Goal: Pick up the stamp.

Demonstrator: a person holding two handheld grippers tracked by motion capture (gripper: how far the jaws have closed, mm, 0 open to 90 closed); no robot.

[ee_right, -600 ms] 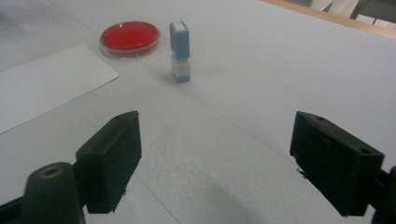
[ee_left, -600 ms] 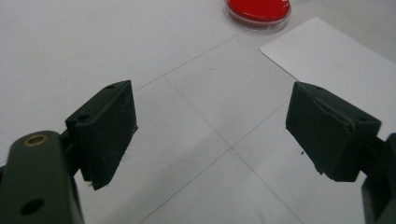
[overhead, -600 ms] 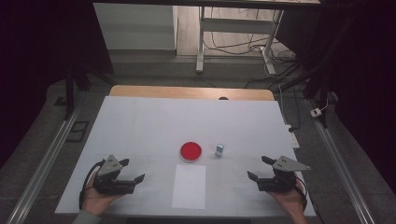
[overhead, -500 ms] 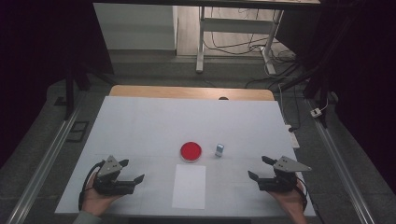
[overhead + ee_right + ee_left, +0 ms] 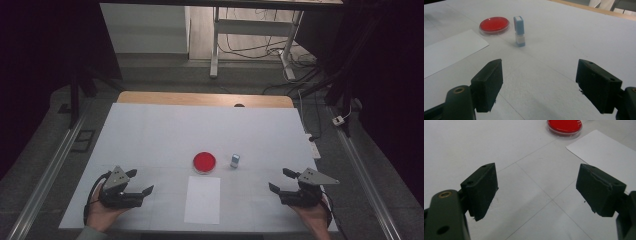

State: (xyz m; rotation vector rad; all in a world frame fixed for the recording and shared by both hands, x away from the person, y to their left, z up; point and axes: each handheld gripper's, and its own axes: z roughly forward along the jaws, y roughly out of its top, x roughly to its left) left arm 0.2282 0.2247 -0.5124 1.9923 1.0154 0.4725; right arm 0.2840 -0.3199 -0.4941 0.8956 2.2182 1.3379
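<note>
Table [image 5: 150, 130] top: matt white sheet, smooth, faint seam lines across it; bare wood strip [image 5: 200, 98] along the far edge, light and satin. Paper sheet [image 5: 202, 199]: plain white, matt, flat, slightly brighter than the table cover. Red dish [image 5: 494, 25]: glossy red inside, clear plastic rim, catches a highlight. Small stamp-like block [image 5: 519, 30]: blue and white plastic, smooth, slight sheen. Left gripper [image 5: 537, 192] jaws: black matt plastic or rubber-like pads, edges rough and chipped, a brass-coloured metal insert in the near arm. Right gripper [image 5: 539, 85] jaws: same matt black, small screw holes, brass-coloured insert. Grey plate [image 5: 316, 176] on right gripper: dull, metal-looking.
</note>
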